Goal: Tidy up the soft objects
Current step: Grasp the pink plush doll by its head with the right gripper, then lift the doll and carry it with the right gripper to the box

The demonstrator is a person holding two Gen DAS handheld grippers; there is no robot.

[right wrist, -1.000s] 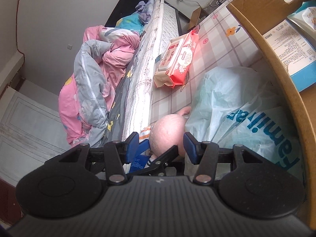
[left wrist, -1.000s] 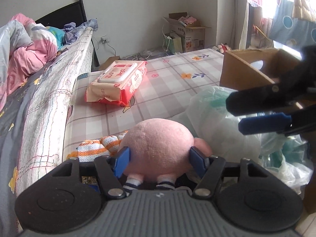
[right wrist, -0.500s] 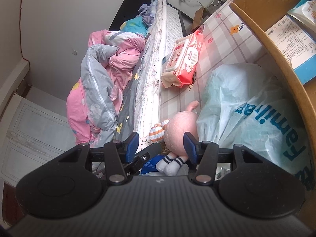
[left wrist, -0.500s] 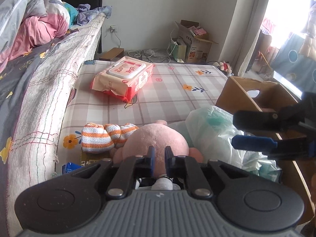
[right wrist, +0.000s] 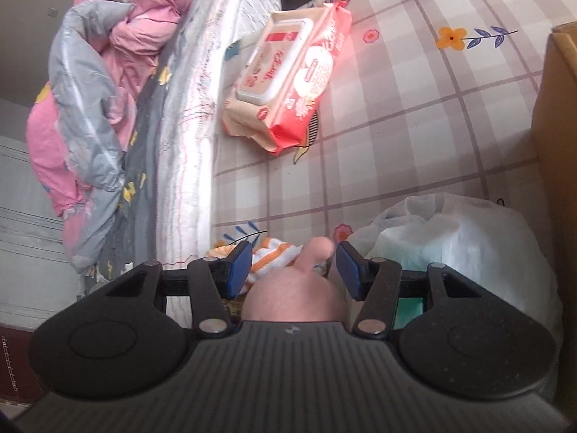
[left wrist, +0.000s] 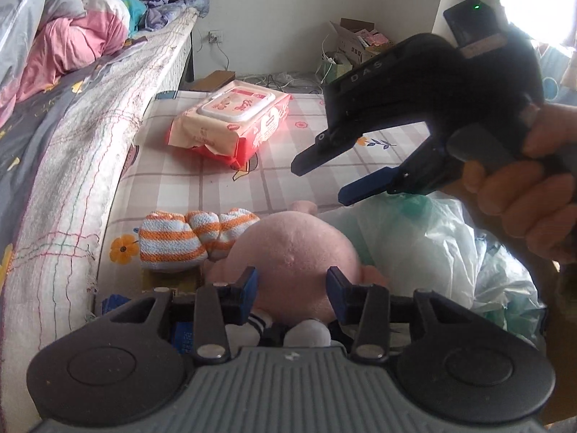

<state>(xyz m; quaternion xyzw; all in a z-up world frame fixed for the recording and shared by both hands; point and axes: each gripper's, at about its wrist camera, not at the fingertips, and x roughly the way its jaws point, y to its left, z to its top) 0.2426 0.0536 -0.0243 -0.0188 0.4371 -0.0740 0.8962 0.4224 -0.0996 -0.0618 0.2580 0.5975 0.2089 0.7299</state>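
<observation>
- The left gripper [left wrist: 291,285], black with blue pads, is pointing down at a round pink plush toy with striped socks [left wrist: 299,252]. Its jaws are opening, and the toy's body is sitting between the two pads; the pads are standing at the toy's flanks, though I cannot tell whether they are pressing on it.
- The plush toy is lying on a checked mat with flower prints [left wrist: 288,180], beside the bed, with its white feet towards the left wrist camera.
- Just behind the toy, an orange-and-white striped knitted cloth [left wrist: 191,234] is lying bunched up, touching the toy's left side.
- To the toy's right, a crumpled white plastic bag with green print [left wrist: 425,245] is resting against it.
- The right gripper [left wrist: 324,176], held in a person's hand [left wrist: 526,195], is hovering above the toy and the bag in the left wrist view, its jaws moderately apart with nothing between them (one finger black, the other blue-tipped).
- In the right wrist view, the right gripper's pads are framing the toy's pink ear [right wrist: 317,249] and head from above, without touching.
- Further along the mat, a red-and-cream pack of wet wipes with a white flip lid [right wrist: 288,83] is lying flat, well apart from the toy.
- A brown cardboard box [right wrist: 559,144] is standing at the mat's right edge, next to the bag.
- A pink-and-grey quilt [right wrist: 90,108] is lying heaped on the bed.
</observation>
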